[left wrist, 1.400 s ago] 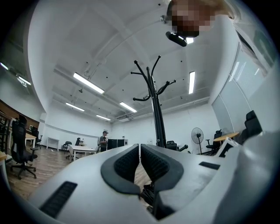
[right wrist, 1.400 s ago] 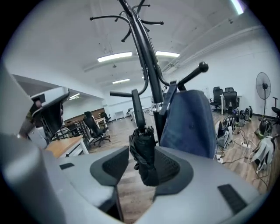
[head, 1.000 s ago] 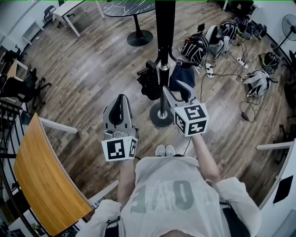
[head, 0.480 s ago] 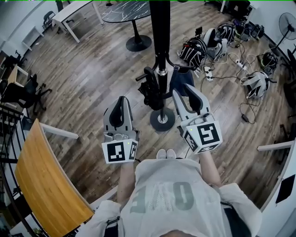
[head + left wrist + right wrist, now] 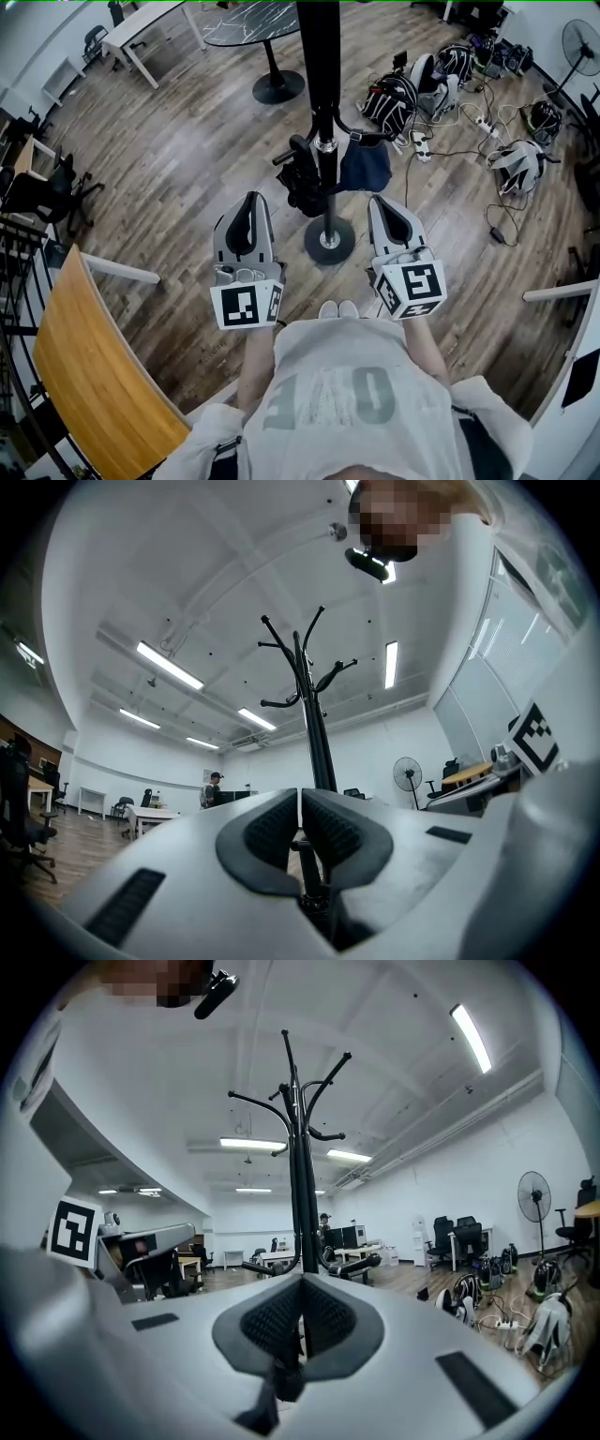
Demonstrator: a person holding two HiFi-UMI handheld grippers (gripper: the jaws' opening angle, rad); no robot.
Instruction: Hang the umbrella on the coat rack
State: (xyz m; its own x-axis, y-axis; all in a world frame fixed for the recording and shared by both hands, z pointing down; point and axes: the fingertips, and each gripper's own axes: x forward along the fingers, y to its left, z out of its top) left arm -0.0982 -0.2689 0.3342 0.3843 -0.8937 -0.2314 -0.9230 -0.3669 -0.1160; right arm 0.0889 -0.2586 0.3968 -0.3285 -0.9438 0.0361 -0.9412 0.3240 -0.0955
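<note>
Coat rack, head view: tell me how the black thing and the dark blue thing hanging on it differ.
The black item hangs on the left of the pole in the head view, while the dark blue item hangs on the right. The black item looks bulky and lumpy, while the dark blue item looks flatter and smoother. Shared: both hang low on the coat rack, close against its pole.

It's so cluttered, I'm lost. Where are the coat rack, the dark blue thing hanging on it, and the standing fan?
Coat rack [image 5: 319,66]: head view, black pole.
Dark blue thing [image 5: 367,169]: head view, fabric body; probably the umbrella.
Standing fan [image 5: 534,1194]: right gripper view, round head.
</note>
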